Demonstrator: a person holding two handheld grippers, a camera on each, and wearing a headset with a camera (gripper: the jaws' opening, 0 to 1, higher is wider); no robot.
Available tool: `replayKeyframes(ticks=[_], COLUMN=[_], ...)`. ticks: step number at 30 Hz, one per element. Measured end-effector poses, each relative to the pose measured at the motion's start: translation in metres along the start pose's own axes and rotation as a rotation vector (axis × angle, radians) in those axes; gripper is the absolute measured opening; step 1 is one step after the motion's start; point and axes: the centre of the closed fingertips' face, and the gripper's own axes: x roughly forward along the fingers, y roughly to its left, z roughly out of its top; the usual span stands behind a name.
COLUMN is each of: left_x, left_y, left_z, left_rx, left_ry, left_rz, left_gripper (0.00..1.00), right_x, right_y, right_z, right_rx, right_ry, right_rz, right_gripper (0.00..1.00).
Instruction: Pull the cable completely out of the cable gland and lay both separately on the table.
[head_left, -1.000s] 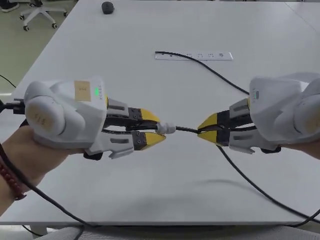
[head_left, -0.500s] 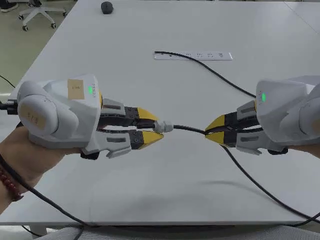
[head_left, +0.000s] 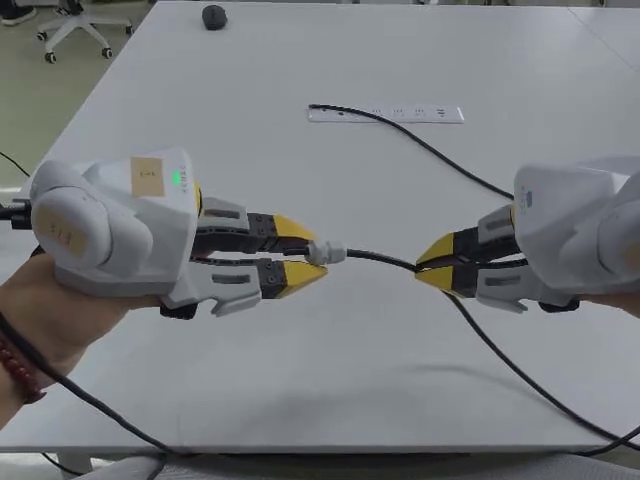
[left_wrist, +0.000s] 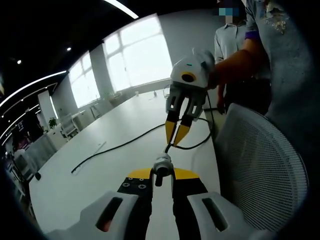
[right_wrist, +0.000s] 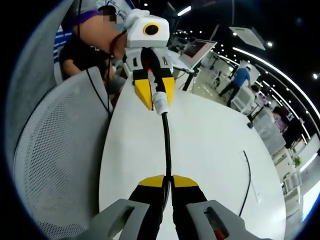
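Left tool, right tool; one cable; one cable gland

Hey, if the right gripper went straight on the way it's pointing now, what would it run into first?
Probably the cable gland, held in the left gripper's jaws; the right gripper points along the cable toward it.

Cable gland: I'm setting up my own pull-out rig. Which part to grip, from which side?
I'd clamp the cable gland body end-on, opposite the cable, as the left gripper does: the cable exits straight toward the right gripper, so the pull runs axial.
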Motion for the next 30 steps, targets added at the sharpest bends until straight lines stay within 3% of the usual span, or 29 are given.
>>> replayKeyframes(ticks=[11, 17, 30], left_x=[-0.001, 0.000, 0.003], left_y=[0.003, 0.004, 0.001], left_z=[0.003, 0.000, 0.009], left_rx=[-0.030, -0.034, -0.027], left_ry=[-0.024, -0.019, -0.038], left_rz=[0.013, 0.016, -0.001], left_gripper=[0.14, 0.14, 0.14], right_x=[0.000, -0.002, 0.015], right_y=[0.004, 0.004, 0.005], right_z=[0.002, 0.018, 0.043], right_rx=[0.023, 0.042, 0.007], right_ry=[-0.006, -0.061, -0.097], right_rz=[0.015, 0.011, 0.033], right_gripper=[0.01, 0.09, 0.08])
